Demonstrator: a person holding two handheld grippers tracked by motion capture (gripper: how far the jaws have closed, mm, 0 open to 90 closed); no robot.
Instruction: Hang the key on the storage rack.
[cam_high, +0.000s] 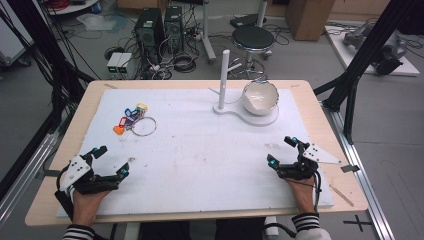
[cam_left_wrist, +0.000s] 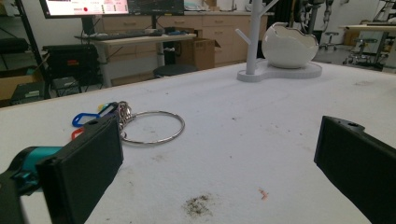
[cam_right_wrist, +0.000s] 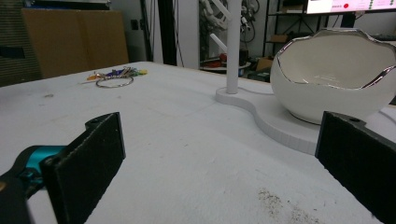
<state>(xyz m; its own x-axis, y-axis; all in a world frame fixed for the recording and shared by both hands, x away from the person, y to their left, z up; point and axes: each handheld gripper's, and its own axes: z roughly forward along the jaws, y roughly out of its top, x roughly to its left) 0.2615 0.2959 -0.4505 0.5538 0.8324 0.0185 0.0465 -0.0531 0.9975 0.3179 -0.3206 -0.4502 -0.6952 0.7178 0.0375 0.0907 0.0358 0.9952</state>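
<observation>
A key ring (cam_high: 144, 126) with coloured tags (cam_high: 128, 118) lies on the white tabletop (cam_high: 200, 160), well ahead of the left tool (cam_high: 111, 161), whose jaws stand wide and empty. The right tool (cam_high: 281, 152) is also spread wide, holding nothing. Ahead of it stands a white eggshell-shaped bowl (cam_high: 260, 97) on a stand base (cam_high: 265, 119) with an upright post (cam_high: 223, 79).

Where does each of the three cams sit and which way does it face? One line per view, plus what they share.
High view: above the person's side, looking forward and down on the table; both hands show, with the left gripper and right gripper.
Left gripper view: low over the mat, facing the key ring; its own open black jaws show.
Right gripper view: low over the mat, facing the white bowl and the stand; its own open jaws show.
Shared: all three show the key ring, bowl and stand.
</observation>
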